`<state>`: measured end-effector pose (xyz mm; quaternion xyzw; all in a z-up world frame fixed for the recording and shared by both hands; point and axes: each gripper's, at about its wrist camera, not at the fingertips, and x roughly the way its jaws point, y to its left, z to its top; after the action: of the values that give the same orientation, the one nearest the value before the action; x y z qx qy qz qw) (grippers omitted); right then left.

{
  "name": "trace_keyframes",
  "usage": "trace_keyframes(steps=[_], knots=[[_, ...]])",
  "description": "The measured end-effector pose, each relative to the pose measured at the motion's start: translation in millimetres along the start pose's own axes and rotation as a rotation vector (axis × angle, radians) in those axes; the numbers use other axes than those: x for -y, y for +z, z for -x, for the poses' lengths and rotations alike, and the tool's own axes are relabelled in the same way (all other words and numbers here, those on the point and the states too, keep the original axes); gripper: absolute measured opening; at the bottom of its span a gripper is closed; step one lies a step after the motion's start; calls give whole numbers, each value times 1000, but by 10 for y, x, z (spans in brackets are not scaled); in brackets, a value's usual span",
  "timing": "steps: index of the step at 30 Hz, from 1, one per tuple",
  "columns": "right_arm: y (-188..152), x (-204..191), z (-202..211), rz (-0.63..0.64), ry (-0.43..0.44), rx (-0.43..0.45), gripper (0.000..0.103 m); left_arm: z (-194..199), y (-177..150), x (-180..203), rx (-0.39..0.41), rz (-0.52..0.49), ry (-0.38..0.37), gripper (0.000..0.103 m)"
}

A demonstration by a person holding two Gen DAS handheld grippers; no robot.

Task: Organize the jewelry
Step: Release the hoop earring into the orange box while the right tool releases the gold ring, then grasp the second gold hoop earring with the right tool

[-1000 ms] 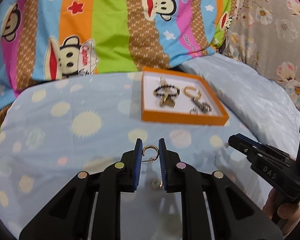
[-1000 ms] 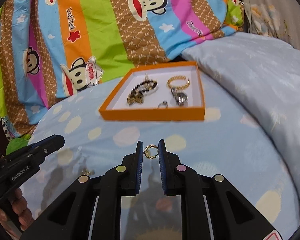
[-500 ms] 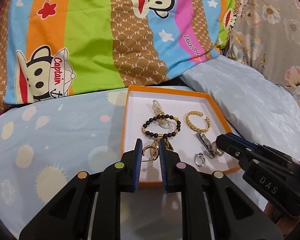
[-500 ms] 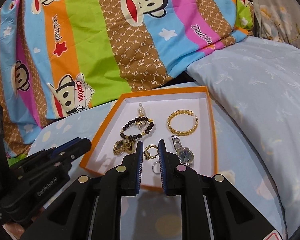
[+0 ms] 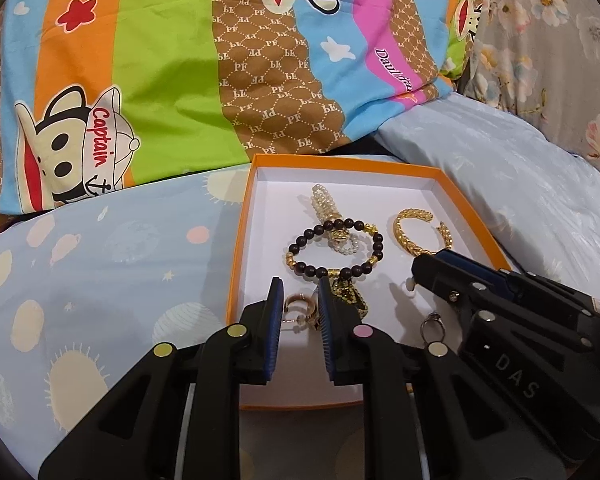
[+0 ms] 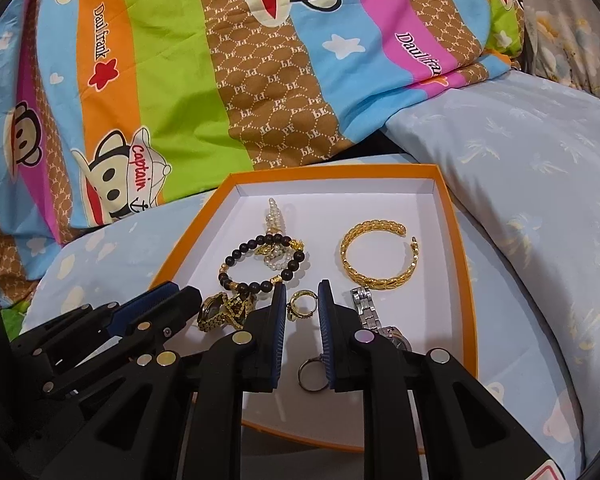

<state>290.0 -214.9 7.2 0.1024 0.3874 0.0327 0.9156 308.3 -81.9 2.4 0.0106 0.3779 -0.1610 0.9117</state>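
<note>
Gold hoop earring (image 5: 298, 307) held pinched in left gripper (image 5: 299, 309) over near-left part of orange box (image 5: 236, 264). Second gold earring (image 6: 302, 305) gripped by right gripper (image 6: 301, 309) over box centre. Risk judged: tangling with beaded bracelet (image 5: 334, 249) if released carelessly.

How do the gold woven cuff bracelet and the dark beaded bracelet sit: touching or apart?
Apart. The right wrist view shows bare white tray floor between the gold woven cuff bracelet and the dark beaded bracelet.
</note>
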Motion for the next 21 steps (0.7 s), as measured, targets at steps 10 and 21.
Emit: trace_keyframes(steps=[10,21], knots=[[-5,36,323,-12,-20,67,28,183,22,-3,55,1,43,42],[-673,124,1175,-13,-89,100,38,924,-450,-237,57,41,36,42]])
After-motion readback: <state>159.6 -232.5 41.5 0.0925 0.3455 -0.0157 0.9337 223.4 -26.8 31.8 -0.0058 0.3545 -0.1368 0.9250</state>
